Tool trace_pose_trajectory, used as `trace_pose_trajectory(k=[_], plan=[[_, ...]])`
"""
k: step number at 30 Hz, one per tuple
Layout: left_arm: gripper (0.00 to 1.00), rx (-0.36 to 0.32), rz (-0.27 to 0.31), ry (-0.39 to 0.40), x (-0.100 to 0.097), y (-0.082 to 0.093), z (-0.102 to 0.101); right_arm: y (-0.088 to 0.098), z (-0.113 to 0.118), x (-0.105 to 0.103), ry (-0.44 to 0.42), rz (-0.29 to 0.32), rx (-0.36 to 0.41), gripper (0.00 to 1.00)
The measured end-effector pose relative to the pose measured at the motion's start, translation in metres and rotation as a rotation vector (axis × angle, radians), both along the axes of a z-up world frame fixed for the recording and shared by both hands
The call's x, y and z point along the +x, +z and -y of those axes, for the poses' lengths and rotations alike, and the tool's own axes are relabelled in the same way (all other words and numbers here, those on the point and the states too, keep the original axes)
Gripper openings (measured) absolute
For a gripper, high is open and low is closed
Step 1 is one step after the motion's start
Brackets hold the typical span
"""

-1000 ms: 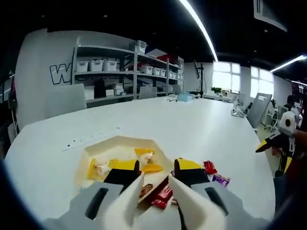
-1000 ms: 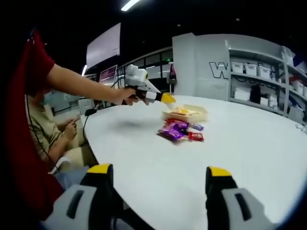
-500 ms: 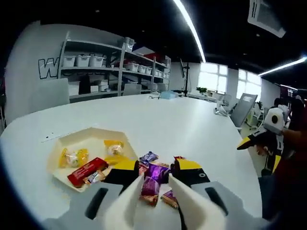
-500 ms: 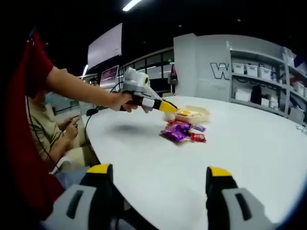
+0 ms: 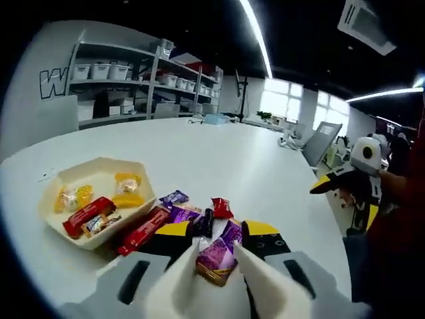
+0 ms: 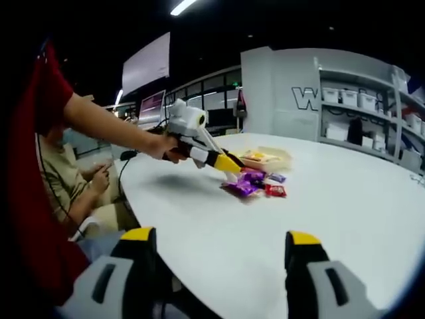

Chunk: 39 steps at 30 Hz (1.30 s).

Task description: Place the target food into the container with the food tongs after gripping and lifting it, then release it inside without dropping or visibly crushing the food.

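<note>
Left gripper view: left gripper (image 5: 216, 249) low over a white table (image 5: 219, 153), jaws a narrow gap apart, with a purple candy packet (image 5: 219, 256) between the white tong blades; whether pinched or merely lying between them, cannot tell. Just ahead of the yellow fingertips (image 5: 260, 229), a loose pile of wrapped sweets: a small red one (image 5: 221, 207), a purple one (image 5: 174, 197), a long red bar (image 5: 145, 230) off the left tip. Further left of the fingers, a pale open container (image 5: 50, 189) holding a red bar (image 5: 87, 215), yellow-wrapped candies (image 5: 126, 191) and a small brown-wrapped piece (image 5: 99, 224). Far right, the right gripper (image 5: 332, 186) held in a hand (image 5: 392, 186) clear of the table edge.

Right gripper view: right gripper (image 6: 219, 240) with jaws wide apart, nothing between them, above the near part of the table (image 6: 299, 199). Well ahead of the fingertips (image 6: 138, 234), the left gripper (image 6: 226, 163) angled down onto the candy pile (image 6: 255, 185), gripped by a hand (image 6: 159, 145) on a bare arm with red sleeve (image 6: 50, 86). Container (image 6: 269, 156) just beyond the pile. A seated person (image 6: 66, 179) off to the left.
</note>
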<state>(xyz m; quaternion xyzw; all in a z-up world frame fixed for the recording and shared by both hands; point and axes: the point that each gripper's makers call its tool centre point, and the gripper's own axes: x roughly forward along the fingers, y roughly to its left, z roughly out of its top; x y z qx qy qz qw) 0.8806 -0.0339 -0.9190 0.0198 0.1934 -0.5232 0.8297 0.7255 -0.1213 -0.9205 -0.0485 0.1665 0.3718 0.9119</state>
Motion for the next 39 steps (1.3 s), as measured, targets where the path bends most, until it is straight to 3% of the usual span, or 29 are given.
trace_pose_trajectory(k=[5, 8, 11, 18, 21, 23, 25, 27, 36, 39], plan=[[0.27, 0.011, -0.010, 0.020, -0.007, -0.001, -0.009, 0.001, -0.002, 0.000, 0.007, 0.002, 0.001, 0.77], [0.27, 0.007, -0.048, 0.114, -0.007, -0.002, -0.023, 0.000, -0.005, -0.001, 0.013, 0.002, 0.004, 0.77], [0.27, 0.004, -0.026, 0.131, -0.011, 0.001, -0.032, 0.000, -0.007, -0.002, 0.020, 0.002, 0.004, 0.77], [0.28, -0.041, 0.042, 0.057, -0.022, 0.019, -0.026, -0.001, -0.013, -0.003, 0.040, 0.000, 0.001, 0.78], [0.29, -0.041, 0.074, 0.013, -0.023, 0.018, -0.018, 0.001, -0.014, -0.004, 0.042, 0.004, 0.000, 0.78], [0.29, -0.043, 0.049, -0.032, -0.027, 0.013, -0.010, 0.001, -0.014, -0.005, 0.042, 0.005, -0.001, 0.78], [0.29, -0.010, 0.066, -0.062, -0.027, 0.004, -0.004, 0.002, -0.013, -0.005, 0.038, 0.005, -0.001, 0.78], [0.29, 0.009, 0.091, -0.065, -0.024, -0.001, -0.002, 0.003, -0.011, -0.005, 0.032, 0.006, -0.001, 0.78], [0.29, 0.023, 0.106, -0.049, -0.018, -0.002, -0.005, 0.003, -0.012, -0.004, 0.032, 0.009, -0.013, 0.78], [0.29, 0.005, 0.079, -0.040, -0.016, -0.001, -0.007, 0.004, -0.014, -0.004, 0.036, 0.009, -0.013, 0.78]])
